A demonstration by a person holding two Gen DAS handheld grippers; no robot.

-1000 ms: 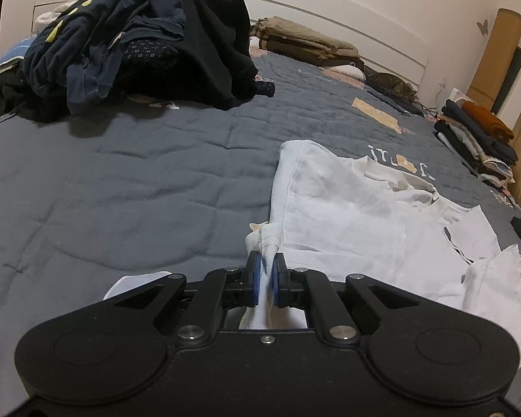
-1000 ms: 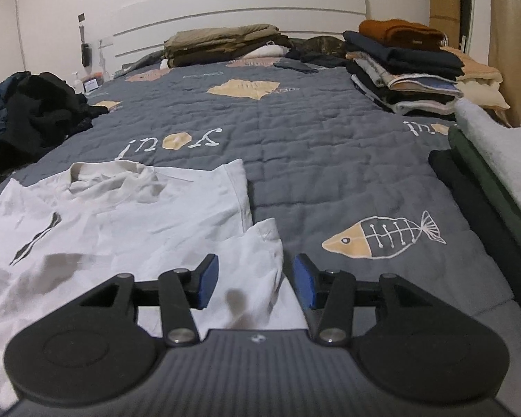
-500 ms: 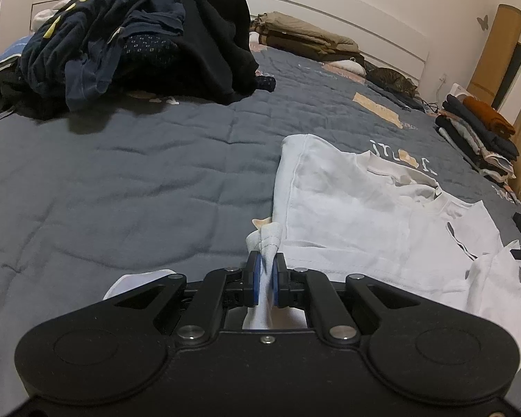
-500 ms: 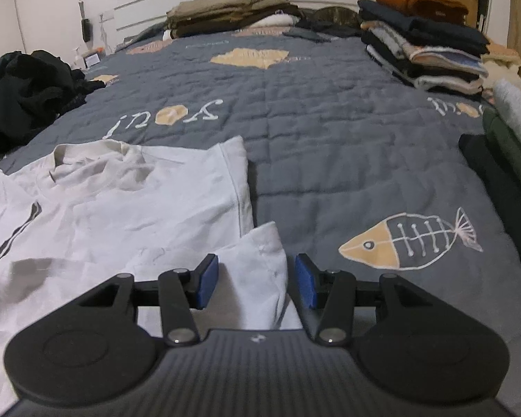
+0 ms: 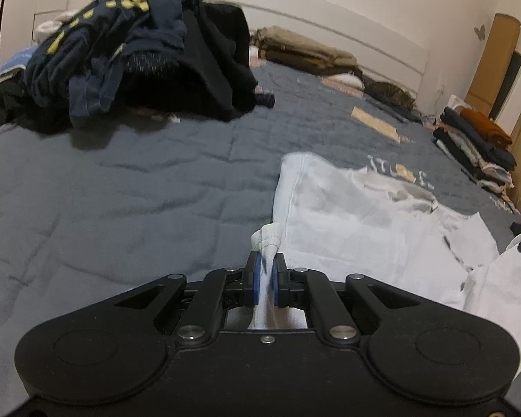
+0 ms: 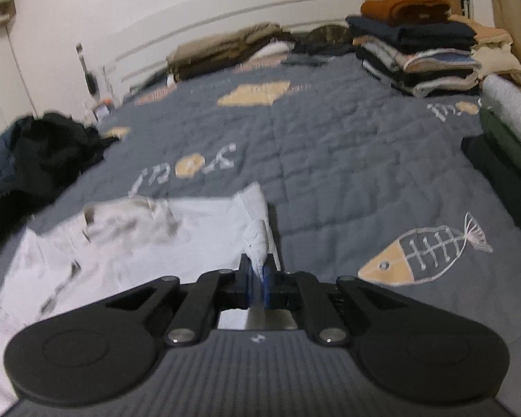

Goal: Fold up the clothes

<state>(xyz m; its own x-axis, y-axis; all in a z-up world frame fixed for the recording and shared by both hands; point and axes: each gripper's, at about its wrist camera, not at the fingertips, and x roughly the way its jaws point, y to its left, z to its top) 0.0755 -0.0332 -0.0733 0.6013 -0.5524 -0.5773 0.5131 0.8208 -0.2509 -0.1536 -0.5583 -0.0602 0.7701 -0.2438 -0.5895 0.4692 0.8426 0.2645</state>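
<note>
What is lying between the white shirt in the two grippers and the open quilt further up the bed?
Nothing visible. The left gripper and right gripper each pinch a fold of the white shirt, and the grey quilt beyond it is bare up to the folded stacks.

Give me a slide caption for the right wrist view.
Right tongs pinch a bunched edge of the white T-shirt on the grey quilted bedspread, folded stacks behind.

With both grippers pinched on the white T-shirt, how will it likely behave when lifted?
Probably floppy: the white T-shirt bunches into a soft nub between the left gripper pads, and likewise at the right gripper. It likely sags between the two grips. It looks thin and wrinkled, so probably light.
</note>
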